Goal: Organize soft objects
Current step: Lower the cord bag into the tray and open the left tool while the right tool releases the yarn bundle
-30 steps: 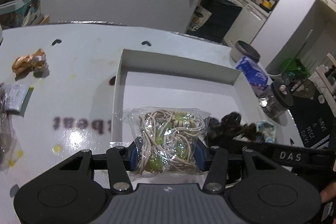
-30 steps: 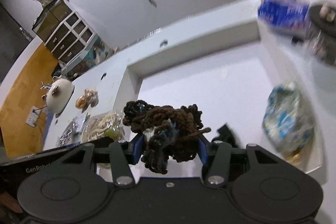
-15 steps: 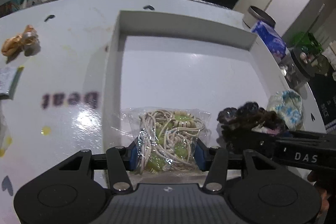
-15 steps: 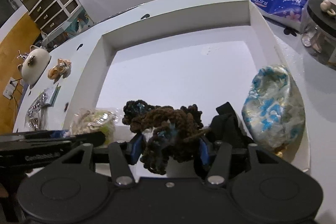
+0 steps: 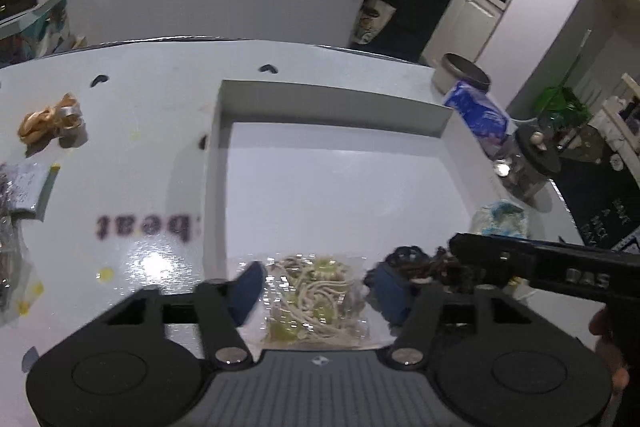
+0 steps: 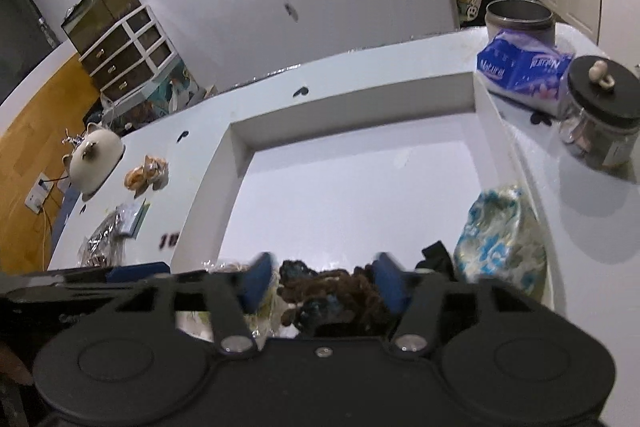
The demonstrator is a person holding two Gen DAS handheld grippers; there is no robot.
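Left wrist view: the left gripper (image 5: pixel 319 291) hangs over the near end of the shallow white box (image 5: pixel 332 107). A clear bag of pale cord and green beads (image 5: pixel 316 303) is between its blue pads. Half a second ago the pads pinched that bag; now they stand clear of it on both sides, though the jaws are closing again, and the bag lies on the box floor by the near wall. The right wrist view shows the same for the right gripper (image 6: pixel 323 281). The brown yarn bundle (image 6: pixel 332 291) it was clamping sits low between the pads, apparently let go, with the jaws closing. It lies just beside the cord bag, and a black cloth item (image 6: pixel 436 255) and a blue-and-white patterned soft piece (image 6: pixel 500 239) lie along the box's right wall. I judge that both pieces are now delivered, so four soft things sit in the box. Out on the glossy white bench (image 5: pixel 140 131), a tan ribbon bundle (image 5: pixel 48 119) and some crinkly packets (image 5: pixel 24 187) lie well to the left, probably next to be collected. A blue tissue pack (image 6: pixel 524 67), a black-lidded glass jar (image 6: pixel 600 115) and a metal tin (image 6: pixel 520 15) stand past the box's right corner. A white teapot (image 6: pixel 94 155) stands at the far left edge. Beyond are a white wall, a drawer cabinet on a wooden floor and a dim kitchen.
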